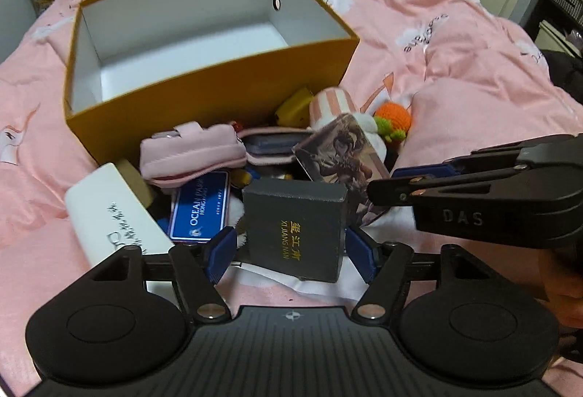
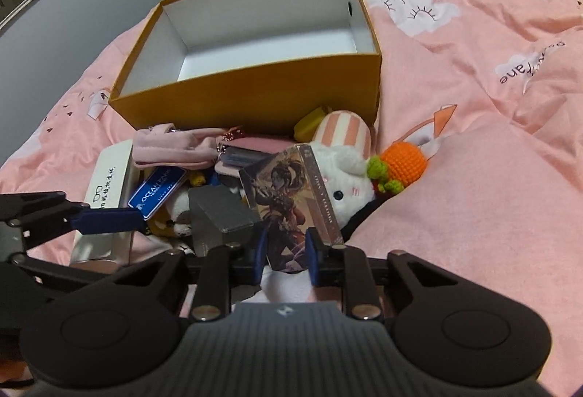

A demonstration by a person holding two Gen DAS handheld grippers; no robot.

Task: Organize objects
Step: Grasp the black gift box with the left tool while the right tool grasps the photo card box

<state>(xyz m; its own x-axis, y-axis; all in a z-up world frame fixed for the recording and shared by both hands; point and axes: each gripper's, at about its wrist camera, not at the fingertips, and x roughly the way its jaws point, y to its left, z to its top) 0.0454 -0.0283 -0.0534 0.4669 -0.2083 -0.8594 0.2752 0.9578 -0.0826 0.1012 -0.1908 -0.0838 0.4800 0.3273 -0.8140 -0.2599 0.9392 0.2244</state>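
Note:
An open orange cardboard box (image 1: 204,83) with a white inside stands on the pink bed; it also shows in the right wrist view (image 2: 255,98). A pile of small things lies in front of it. My left gripper (image 1: 291,253) is shut on a dark grey box with gold letters (image 1: 297,225), also visible in the right wrist view (image 2: 222,211). My right gripper (image 2: 288,247) is shut on an illustrated card box (image 2: 288,200), also visible in the left wrist view (image 1: 342,152), where the right gripper's body (image 1: 484,193) reaches in from the right.
The pile holds a pink pouch (image 1: 193,151), a blue Ocean Park tag (image 1: 202,207), a white case (image 1: 116,211), a white bunny plush (image 2: 342,174), an orange crochet toy (image 2: 404,162) and a yellow item (image 1: 295,105). The rumpled pink duvet (image 2: 473,105) lies all around.

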